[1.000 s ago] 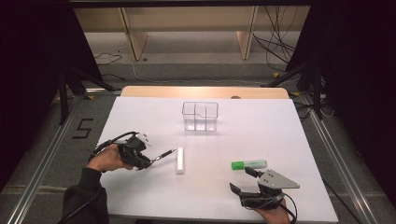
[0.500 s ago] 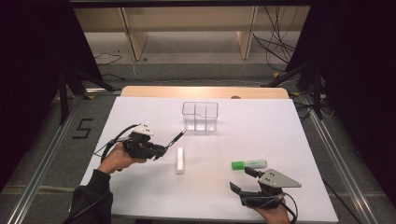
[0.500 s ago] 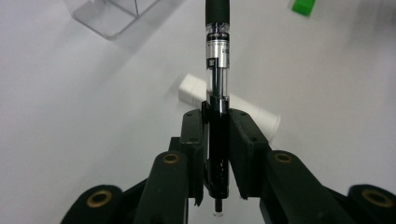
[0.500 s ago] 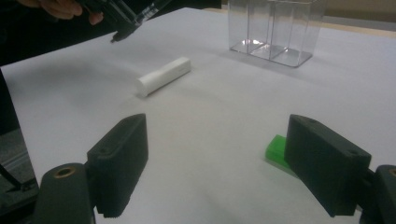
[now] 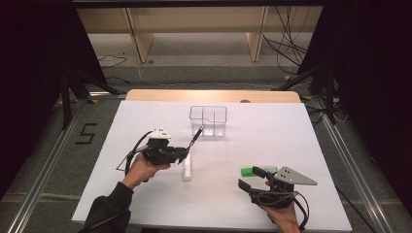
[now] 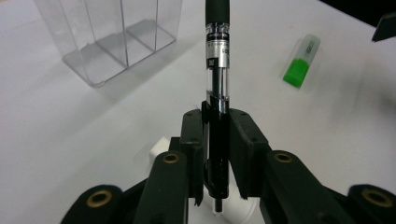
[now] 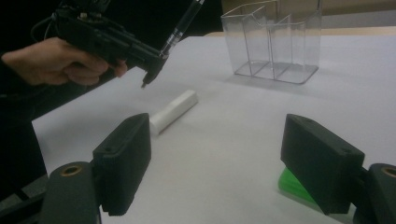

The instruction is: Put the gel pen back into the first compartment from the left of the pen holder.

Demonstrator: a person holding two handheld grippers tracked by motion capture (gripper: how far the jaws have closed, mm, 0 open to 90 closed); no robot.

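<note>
Bright overhead light on the white table (image 5: 291, 145), dark surroundings, soft shadows, near jaws blurred

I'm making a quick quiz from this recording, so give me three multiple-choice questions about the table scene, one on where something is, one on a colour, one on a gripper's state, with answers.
1. Where does the white eraser lie?
A. inside the clear organizer
B. on the table, nearer the person than the organizer
C. in the right gripper

2. What colour is the small item by the right gripper?
A. green
B. red
C. blue

3. What is the left gripper doing?
A. standing open
B. clamping the pen
C. clamping the eraser

Answers: 1 B, it rests on the white table short of the clear organizer. 2 A, bright green. 3 B, its jaws close on the pen.
</note>
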